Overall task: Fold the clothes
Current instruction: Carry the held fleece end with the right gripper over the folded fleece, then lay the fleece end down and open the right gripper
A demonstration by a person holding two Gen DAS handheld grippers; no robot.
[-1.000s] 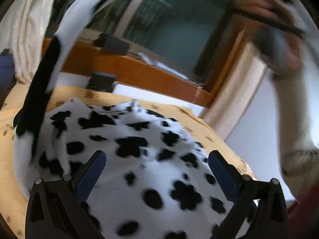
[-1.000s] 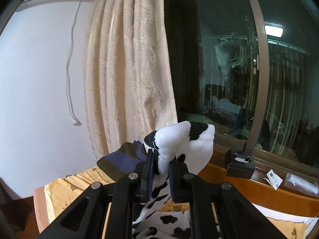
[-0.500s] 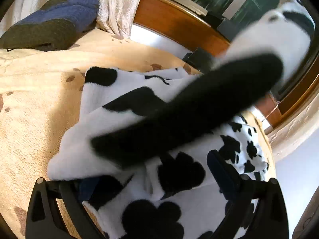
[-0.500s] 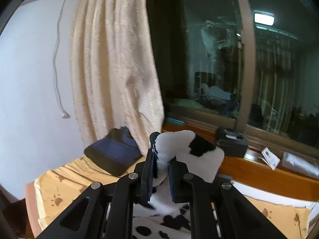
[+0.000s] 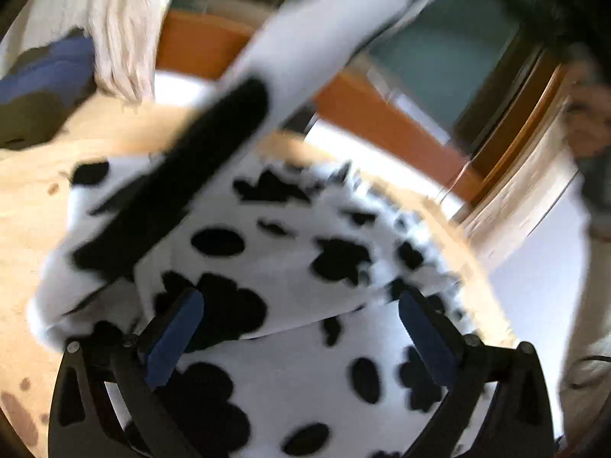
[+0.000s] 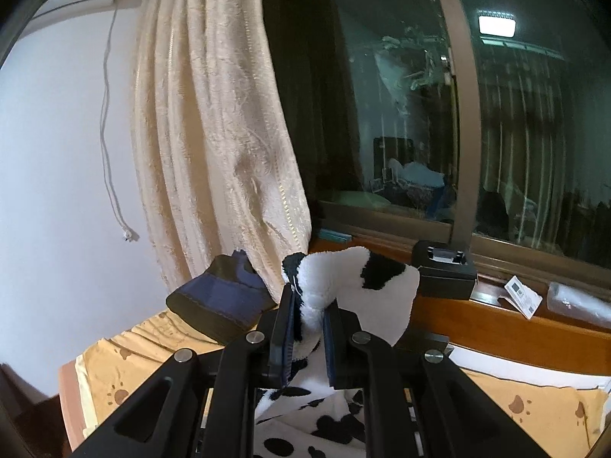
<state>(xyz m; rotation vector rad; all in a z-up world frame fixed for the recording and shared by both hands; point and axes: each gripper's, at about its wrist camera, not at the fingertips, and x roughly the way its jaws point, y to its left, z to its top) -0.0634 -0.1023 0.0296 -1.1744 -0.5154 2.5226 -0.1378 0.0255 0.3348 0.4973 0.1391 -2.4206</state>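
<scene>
A white fleece garment with black spots (image 5: 305,236) lies spread on the bed. In the blurred left wrist view my left gripper (image 5: 299,299) hangs just over it, jaws wide apart, with a folded edge of the fleece lying between the blue pads (image 5: 179,336). One long strip of the garment (image 5: 290,38) rises toward the upper right. My right gripper (image 6: 308,301) is shut on the end of that strip (image 6: 382,290) and holds it up above the bed.
The bed sheet (image 6: 126,381) is yellow with paw prints. A folded blue and olive garment (image 6: 217,301) rests at the bed's far corner under a cream curtain (image 6: 214,133). A wooden sill (image 6: 496,320) carries a black box (image 6: 445,274). A blurred hand (image 5: 588,122) shows at the right.
My left gripper has sunk and turned over the spotted garment, whose folded edge now lies between its open fingers. My right gripper came down with the held strip, then stayed still.
</scene>
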